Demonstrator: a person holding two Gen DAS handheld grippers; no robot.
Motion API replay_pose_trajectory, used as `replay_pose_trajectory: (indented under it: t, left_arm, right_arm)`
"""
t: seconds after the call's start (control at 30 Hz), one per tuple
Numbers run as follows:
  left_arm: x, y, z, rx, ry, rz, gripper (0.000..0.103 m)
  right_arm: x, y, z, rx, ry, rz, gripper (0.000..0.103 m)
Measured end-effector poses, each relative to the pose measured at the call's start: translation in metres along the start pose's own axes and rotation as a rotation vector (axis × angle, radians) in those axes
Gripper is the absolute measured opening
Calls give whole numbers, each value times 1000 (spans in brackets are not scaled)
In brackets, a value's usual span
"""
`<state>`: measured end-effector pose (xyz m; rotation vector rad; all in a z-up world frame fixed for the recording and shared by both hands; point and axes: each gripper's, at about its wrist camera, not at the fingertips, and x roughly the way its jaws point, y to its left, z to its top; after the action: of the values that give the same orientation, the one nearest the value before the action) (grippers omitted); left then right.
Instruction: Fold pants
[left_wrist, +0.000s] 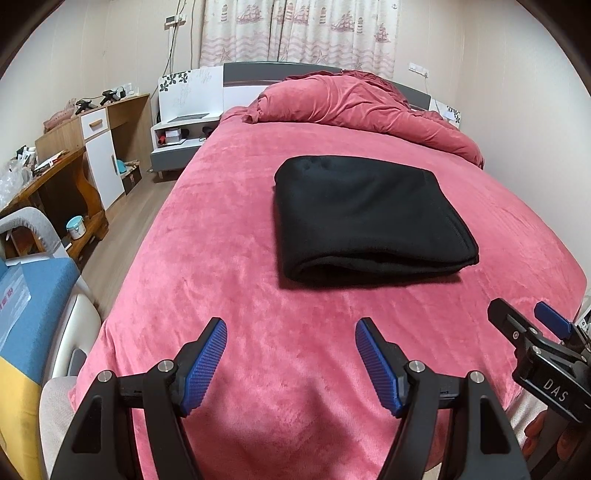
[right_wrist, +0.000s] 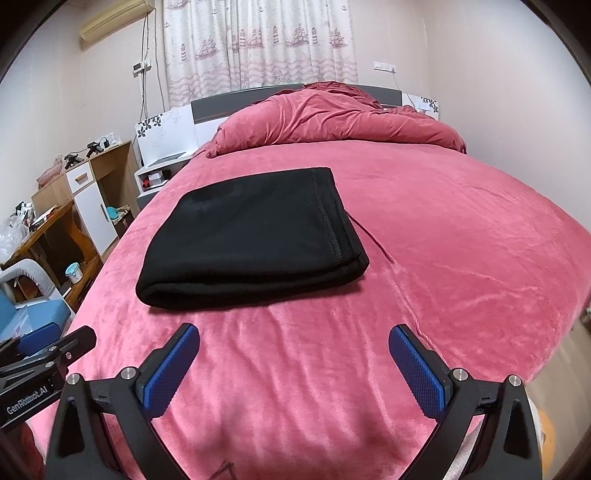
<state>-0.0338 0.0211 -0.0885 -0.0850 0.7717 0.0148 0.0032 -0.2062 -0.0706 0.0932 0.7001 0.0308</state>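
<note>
- Pink bed cover (left_wrist: 229, 258) lies under both tongs, left tongs (left_wrist: 291, 363) and right tongs (right_wrist: 293, 369), each wide open and holding nothing.
- Ahead, apart from both, black folded pants (left_wrist: 365, 214) rest; their long axis runs left-right, and they look about equally near to both.
- Farther, rumpled duvet (right_wrist: 332, 118).

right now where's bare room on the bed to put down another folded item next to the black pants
Bare bedspread lies to the right of the folded black pants, out to the bed's right edge. Another open strip runs between the pants' near fold and the open left gripper and right gripper. The head end is crowded by the heaped red duvet.
</note>
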Motion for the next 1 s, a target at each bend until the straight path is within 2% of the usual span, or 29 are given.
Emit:
replay_pose_trajectory:
  t: [1.0]
  left_arm:
    - [-1,-2,-2,14,5,-5,74]
  right_arm:
    - [3,-2,-3,22,15,3,103]
